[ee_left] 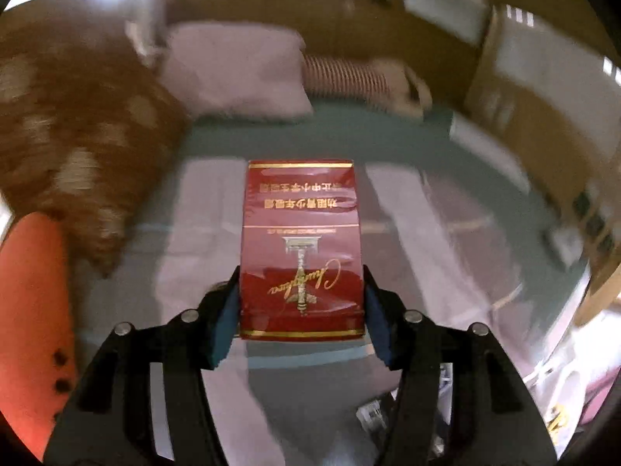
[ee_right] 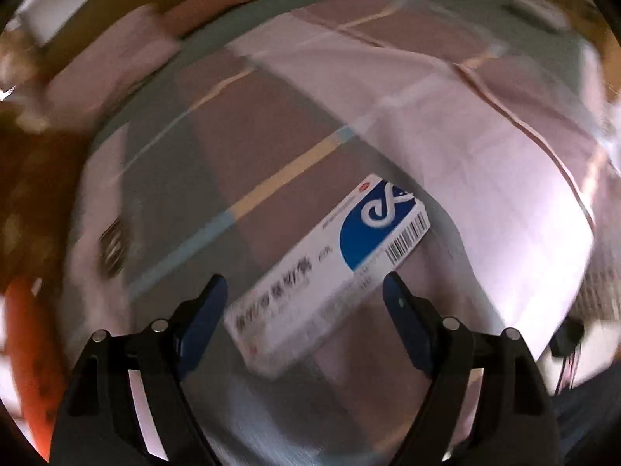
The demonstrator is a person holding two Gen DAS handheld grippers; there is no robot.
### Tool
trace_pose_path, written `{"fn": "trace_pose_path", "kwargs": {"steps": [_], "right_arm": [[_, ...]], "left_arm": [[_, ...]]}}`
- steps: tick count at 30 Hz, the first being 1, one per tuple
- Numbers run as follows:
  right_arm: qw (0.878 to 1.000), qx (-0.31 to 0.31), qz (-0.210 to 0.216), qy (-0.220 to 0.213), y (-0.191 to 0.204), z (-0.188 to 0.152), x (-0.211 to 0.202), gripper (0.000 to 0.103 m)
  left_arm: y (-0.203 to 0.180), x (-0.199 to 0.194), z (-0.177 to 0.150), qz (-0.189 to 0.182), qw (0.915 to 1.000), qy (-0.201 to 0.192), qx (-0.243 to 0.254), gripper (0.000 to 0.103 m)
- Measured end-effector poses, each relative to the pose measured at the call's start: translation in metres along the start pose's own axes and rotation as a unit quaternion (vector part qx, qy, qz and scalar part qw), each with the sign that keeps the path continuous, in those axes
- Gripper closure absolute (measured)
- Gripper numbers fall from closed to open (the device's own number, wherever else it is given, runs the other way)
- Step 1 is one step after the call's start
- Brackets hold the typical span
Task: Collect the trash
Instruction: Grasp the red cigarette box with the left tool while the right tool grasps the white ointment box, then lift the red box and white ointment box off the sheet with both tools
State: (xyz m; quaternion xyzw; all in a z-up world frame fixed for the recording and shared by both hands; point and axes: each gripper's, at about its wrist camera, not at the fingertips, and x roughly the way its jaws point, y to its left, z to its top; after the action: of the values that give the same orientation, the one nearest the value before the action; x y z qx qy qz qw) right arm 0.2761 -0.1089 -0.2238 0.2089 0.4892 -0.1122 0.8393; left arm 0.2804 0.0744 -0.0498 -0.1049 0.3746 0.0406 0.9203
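Observation:
In the left wrist view, my left gripper (ee_left: 302, 283) is shut on a red cigarette pack (ee_left: 300, 248) with gold print, held upside down above the bed. Its blue pads press both sides of the pack. In the right wrist view, my right gripper (ee_right: 304, 285) is open. A long white and blue medicine box (ee_right: 330, 272) lies diagonally on the checked bedsheet (ee_right: 427, 116), its near end between the two fingertips (ee_right: 215, 291), which stand apart from it.
Pink pillows (ee_left: 236, 70) and a striped cushion (ee_left: 345, 77) lie at the bed's head. A brown patterned blanket (ee_left: 73, 139) and an orange thing (ee_left: 31, 295) are at the left. Wooden furniture (ee_left: 504, 89) stands at the right. Both views are motion-blurred.

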Motion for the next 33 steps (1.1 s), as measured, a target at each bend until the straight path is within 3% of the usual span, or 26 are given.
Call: {"fn": "trace_pose_path", "kwargs": {"steps": [3, 5, 8, 11, 13, 15, 18, 22, 24, 27, 29, 30, 32, 33], "right_arm": [[0.998, 0.019, -0.063, -0.005, 0.012, -0.003, 0.019, 0.022], [0.993, 0.001, -0.111, -0.028, 0.02, -0.004, 0.026, 0.022], [0.991, -0.029, -0.123, -0.047, 0.023, -0.005, 0.027, 0.022], [0.993, -0.053, -0.09, -0.048, 0.011, -0.004, 0.021, 0.03], [0.994, -0.078, -0.054, -0.047, 0.002, -0.003, 0.012, 0.043], [0.993, -0.108, -0.012, -0.04, -0.004, -0.001, 0.003, 0.062], [0.985, -0.158, 0.058, -0.036, -0.021, 0.007, -0.02, 0.063], [0.963, -0.226, 0.142, -0.044, -0.042, 0.023, -0.076, 0.063], [0.939, -0.286, 0.173, -0.078, -0.047, 0.028, -0.116, 0.063], [0.894, -0.38, 0.158, -0.179, -0.059, 0.016, -0.171, 0.063], [0.875, -0.392, 0.151, -0.241, -0.076, 0.005, -0.187, 0.063], [0.878, -0.382, 0.152, -0.246, -0.083, 0.005, -0.184, 0.063], [0.898, -0.359, 0.149, -0.205, -0.091, 0.015, -0.17, 0.063], [0.905, -0.339, 0.169, -0.193, -0.096, 0.021, -0.17, 0.063]], "left_arm": [[0.024, -0.031, -0.025, 0.008, 0.9989, -0.022, -0.041, 0.046], [0.035, -0.032, -0.041, 0.004, 0.9982, -0.01, -0.059, 0.046], [0.041, -0.032, -0.045, -0.007, 0.9981, 0.005, -0.062, 0.046], [0.038, -0.033, -0.05, -0.015, 0.9984, 0.005, -0.055, 0.046], [0.037, -0.036, -0.055, -0.022, 0.9985, 0.006, -0.05, 0.046], [0.032, -0.035, -0.055, -0.027, 0.9987, 0.007, -0.044, 0.046], [0.022, -0.036, -0.06, -0.029, 0.999, 0.012, -0.031, 0.046], [0.006, -0.041, -0.072, -0.025, 0.9996, 0.014, -0.005, 0.046], [-0.002, -0.043, -0.08, -0.022, 0.9996, 0.018, 0.004, 0.046], [-0.013, -0.044, -0.092, -0.015, 0.9995, 0.025, 0.014, 0.046], [-0.025, -0.046, -0.102, -0.003, 0.9992, 0.023, 0.033, 0.045], [-0.031, -0.046, -0.107, 0.003, 0.9989, 0.022, 0.042, 0.045], [-0.038, -0.044, -0.114, 0.009, 0.9984, 0.024, 0.05, 0.045], [-0.042, -0.042, -0.118, 0.008, 0.9982, 0.028, 0.053, 0.045]]}}
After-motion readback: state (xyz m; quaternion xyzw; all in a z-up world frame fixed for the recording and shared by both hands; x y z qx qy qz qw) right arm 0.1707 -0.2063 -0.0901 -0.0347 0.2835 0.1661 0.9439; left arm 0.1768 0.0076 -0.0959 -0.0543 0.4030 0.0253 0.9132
